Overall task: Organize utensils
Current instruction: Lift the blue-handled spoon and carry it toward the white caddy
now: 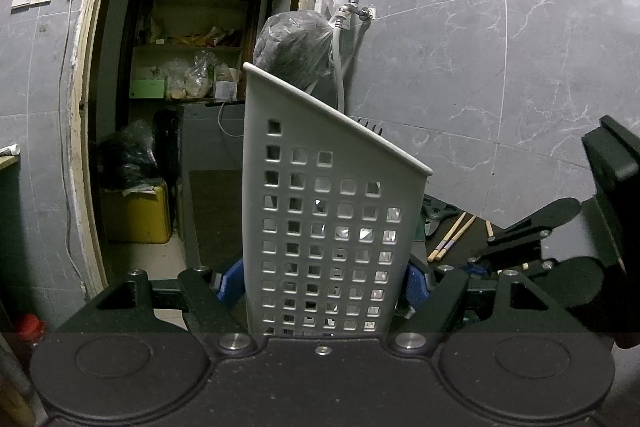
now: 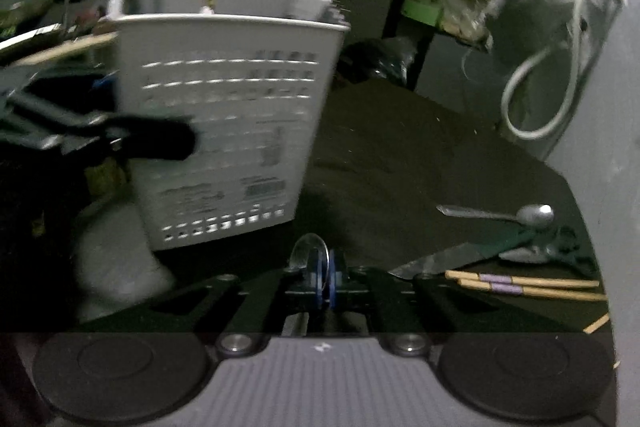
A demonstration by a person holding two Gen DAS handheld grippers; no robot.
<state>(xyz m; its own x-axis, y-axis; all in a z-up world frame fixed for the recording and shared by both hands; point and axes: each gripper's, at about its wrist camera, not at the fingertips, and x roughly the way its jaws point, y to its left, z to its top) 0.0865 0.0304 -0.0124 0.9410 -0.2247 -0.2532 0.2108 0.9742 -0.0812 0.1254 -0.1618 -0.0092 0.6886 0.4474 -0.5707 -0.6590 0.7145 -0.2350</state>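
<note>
Colours and patterns, utensil station

Basket [image 1: 332, 227] pale grey-white, walls punched with a grid of square holes. Chopsticks [image 2: 524, 285] light tan with lilac bands. Spoon [image 2: 534, 215] dull silver. Worktop [image 2: 400, 155] dark, near black. Tool pads [image 1: 416, 285] blue on black frames. Wall tiles [image 1: 520, 47] grey, white-veined marble pattern.
</note>
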